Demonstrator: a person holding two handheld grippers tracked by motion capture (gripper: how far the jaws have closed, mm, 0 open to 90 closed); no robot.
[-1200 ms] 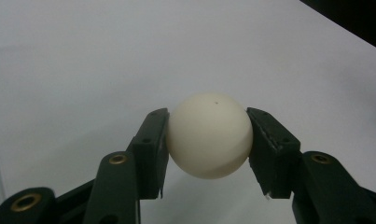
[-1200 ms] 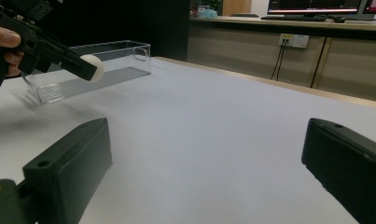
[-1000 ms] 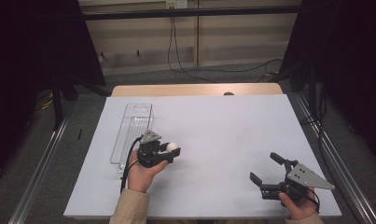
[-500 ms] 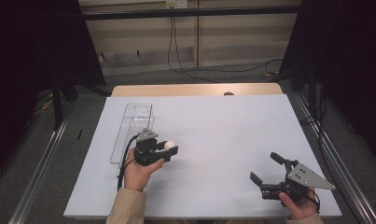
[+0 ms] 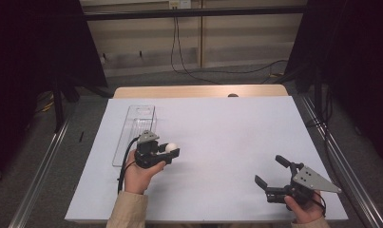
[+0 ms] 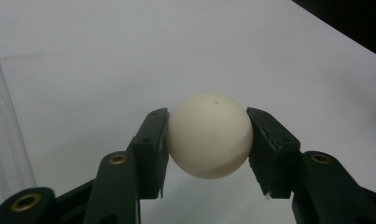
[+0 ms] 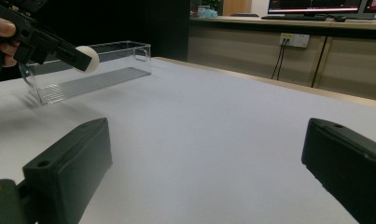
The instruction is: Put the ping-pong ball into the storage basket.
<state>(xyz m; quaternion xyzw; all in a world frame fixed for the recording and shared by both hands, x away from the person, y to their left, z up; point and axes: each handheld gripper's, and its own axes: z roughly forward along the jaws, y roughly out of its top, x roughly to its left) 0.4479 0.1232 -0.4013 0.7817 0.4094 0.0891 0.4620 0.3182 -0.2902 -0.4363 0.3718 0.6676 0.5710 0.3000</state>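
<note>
My left tongs [image 5: 172, 151] are closed on a small white ball [image 6: 209, 135], one black jaw pressed against each side at about its widest line, so the ball sits right between the tips with its top and underside bare. In the right gripper view the ball [image 7: 87, 58] hangs clear above the white surface [image 5: 227, 133], and the clear plastic bin [image 5: 137, 130] stands just behind and beside the left tongs, long and narrow, nothing that I can see inside it. I judge the ball to be light, hollow and hard-shelled, something like a table-tennis ball: smooth enough to squirt out if the jaws ride above or below the middle, and thin enough to dent under a hard squeeze. So I want a light, steady pinch across the equator, as it is now, and no sudden swing. If it drops it will likely bounce and roll off across the surface. My right tongs [image 5: 270, 173] are spread wide with nothing between the jaws, low over the surface and well apart from the left tongs and the ball.
</note>
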